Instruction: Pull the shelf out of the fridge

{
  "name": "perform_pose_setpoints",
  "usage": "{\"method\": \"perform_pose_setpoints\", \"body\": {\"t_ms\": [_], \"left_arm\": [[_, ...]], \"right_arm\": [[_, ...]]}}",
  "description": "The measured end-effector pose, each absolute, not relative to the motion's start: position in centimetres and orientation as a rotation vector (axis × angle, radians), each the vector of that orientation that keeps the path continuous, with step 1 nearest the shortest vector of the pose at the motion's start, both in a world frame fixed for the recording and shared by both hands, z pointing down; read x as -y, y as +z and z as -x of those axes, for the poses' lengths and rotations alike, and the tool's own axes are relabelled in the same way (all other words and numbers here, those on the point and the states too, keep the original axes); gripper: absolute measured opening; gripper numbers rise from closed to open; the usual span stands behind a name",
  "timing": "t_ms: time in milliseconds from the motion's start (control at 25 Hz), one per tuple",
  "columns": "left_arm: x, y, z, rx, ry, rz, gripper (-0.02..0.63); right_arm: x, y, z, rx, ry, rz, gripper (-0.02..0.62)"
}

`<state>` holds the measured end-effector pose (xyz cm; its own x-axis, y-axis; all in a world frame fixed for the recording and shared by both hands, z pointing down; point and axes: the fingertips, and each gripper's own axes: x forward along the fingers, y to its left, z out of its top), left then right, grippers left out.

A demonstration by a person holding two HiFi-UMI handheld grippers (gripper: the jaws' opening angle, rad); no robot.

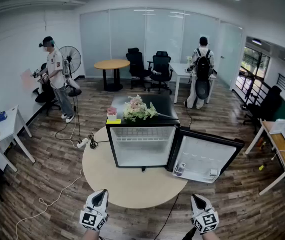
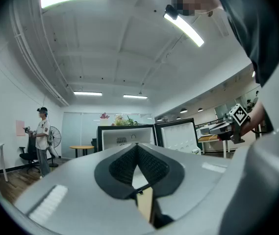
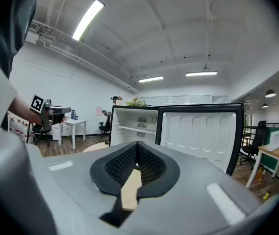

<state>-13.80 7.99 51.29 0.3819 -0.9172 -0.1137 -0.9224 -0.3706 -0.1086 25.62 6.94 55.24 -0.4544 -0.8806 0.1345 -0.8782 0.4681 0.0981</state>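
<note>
A small black fridge (image 1: 142,143) stands on a round beige table (image 1: 127,184) with its door (image 1: 202,156) swung open to the right. A white wire shelf (image 1: 141,134) sits high inside the white interior; it also shows as the shelf (image 3: 133,129) in the right gripper view. My left gripper (image 1: 99,196) and right gripper (image 1: 198,199) hover at the near table edge, well short of the fridge. Both are shut with nothing between the pads. The left gripper (image 2: 137,147) faces the fridge (image 2: 125,136); the right gripper (image 3: 137,145) points between the fridge interior and the door (image 3: 200,131).
Flowers (image 1: 137,109) and a small yellow-based item (image 1: 112,115) lie on the fridge top. Small containers (image 1: 180,169) sit in the door rack. Cables (image 1: 67,181) trail on the floor at left. A person (image 1: 57,76) stands far left, another person (image 1: 201,66) at the back. Desks flank the room.
</note>
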Motion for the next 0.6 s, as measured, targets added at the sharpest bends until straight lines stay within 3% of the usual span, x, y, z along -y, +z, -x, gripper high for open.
{"method": "perform_pose_setpoints", "body": {"t_ms": [600], "left_arm": [[-7.3,50.4,12.6,-1.619,0.059,2.473,0.000]], "right_arm": [[-6.6,54.3,-25.7,2.599,0.043,-1.584,0.008]]}}
